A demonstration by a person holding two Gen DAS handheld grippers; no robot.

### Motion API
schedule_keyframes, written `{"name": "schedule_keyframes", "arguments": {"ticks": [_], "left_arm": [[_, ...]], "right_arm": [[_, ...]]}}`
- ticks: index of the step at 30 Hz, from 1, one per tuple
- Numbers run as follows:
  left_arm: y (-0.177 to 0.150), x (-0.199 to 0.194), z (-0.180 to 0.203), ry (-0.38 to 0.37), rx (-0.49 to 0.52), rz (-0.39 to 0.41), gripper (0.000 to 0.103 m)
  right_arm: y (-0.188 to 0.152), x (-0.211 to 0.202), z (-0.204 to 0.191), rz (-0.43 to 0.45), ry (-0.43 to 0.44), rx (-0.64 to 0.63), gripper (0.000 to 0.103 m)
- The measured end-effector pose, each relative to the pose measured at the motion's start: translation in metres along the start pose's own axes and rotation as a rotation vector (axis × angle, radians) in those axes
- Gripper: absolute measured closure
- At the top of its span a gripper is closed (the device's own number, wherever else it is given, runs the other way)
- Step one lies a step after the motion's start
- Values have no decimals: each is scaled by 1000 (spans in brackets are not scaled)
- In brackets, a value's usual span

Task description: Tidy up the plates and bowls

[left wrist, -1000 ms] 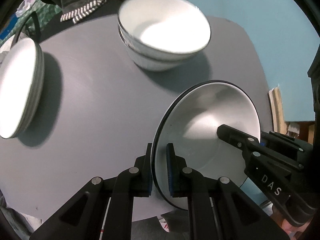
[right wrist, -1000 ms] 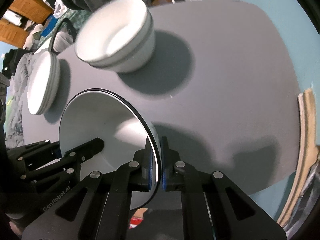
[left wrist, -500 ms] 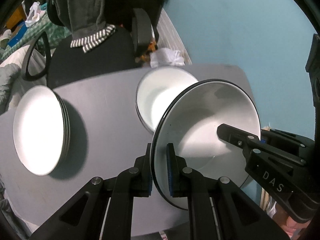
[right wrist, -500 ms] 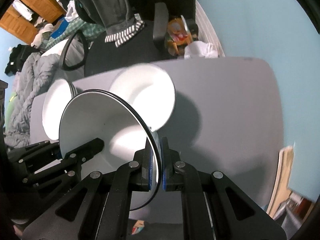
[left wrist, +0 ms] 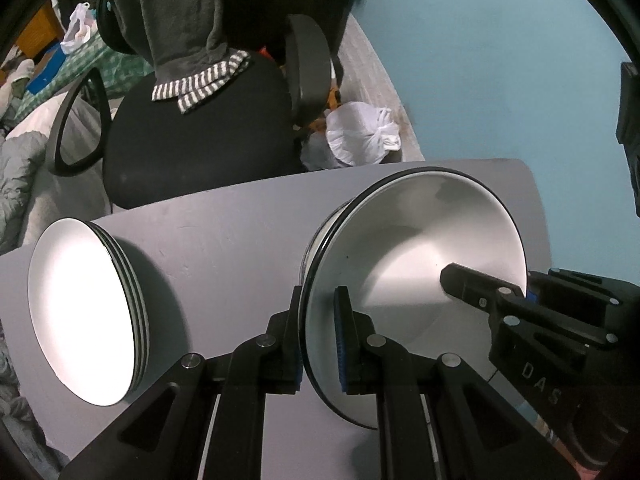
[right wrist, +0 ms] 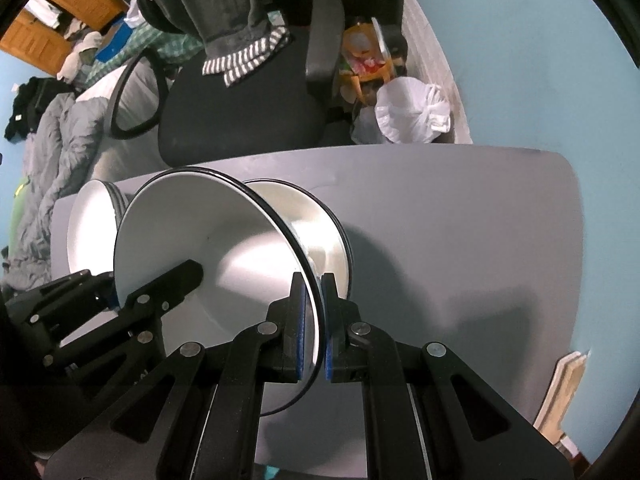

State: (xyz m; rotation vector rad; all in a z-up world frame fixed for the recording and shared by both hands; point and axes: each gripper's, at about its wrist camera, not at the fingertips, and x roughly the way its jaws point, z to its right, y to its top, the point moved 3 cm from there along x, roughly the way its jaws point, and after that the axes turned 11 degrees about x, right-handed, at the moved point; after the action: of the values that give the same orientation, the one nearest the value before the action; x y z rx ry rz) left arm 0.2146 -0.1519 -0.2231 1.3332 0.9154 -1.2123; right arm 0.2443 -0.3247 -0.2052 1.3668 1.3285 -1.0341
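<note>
**Held bowl carried over the bowl stack**

Since one second earlier, we carried the held bowl (left wrist: pixel 416 264) away from the near part of the tabletop (left wrist: pixel 224 240) until it hung in front of the stacked bowls (right wrist: pixel 320 236), which it then largely hid in the left wrist view; the chair and floor clutter came into sight beyond the far edge.

Item 1. Held bowl: white, dark-rimmed, clear of the tabletop, gripped at opposite sides of its rim.

Item 2. Left claw (left wrist: pixel 319 340): pressed together on the bowl's rim, one blue pad inside the wall and one outside.

Item 3. Right claw (right wrist: pixel 314 328): likewise pinching the rim on the opposite side; we saw it also from the left wrist view, reaching in from the right.

Item 4. Stacked bowls: white, resting on the grey tabletop directly behind the held bowl. We could not tell whether the two touched.

Item 5. Stack of plates (left wrist: pixel 88 320): white with dark edges, on the tabletop's left part, well apart from the bowls.

Item 6. Office chair (left wrist: pixel 200 128): black, beyond the tabletop's far edge, with a grey garment (left wrist: pixel 188 28) with striped cuffs draped over it.

Item 7. White plastic bag (left wrist: pixel 360 136): on the floor by the blue wall.
</note>
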Motion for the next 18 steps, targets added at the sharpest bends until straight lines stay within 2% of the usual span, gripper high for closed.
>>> {"name": "schedule_keyframes", "arguments": {"ticks": [8,11,18], "left_arm": [[0,3,0,15,-2,-26,91],[-2,9,4,29,23,-54,91],[-1,12,8,31,42,-64,90]], "right_arm": [[6,7,0,-28,3,-8,95],[7,12,1,-37,-10,-7,95],[10,14,1,-47,-27,-14,93]]}}
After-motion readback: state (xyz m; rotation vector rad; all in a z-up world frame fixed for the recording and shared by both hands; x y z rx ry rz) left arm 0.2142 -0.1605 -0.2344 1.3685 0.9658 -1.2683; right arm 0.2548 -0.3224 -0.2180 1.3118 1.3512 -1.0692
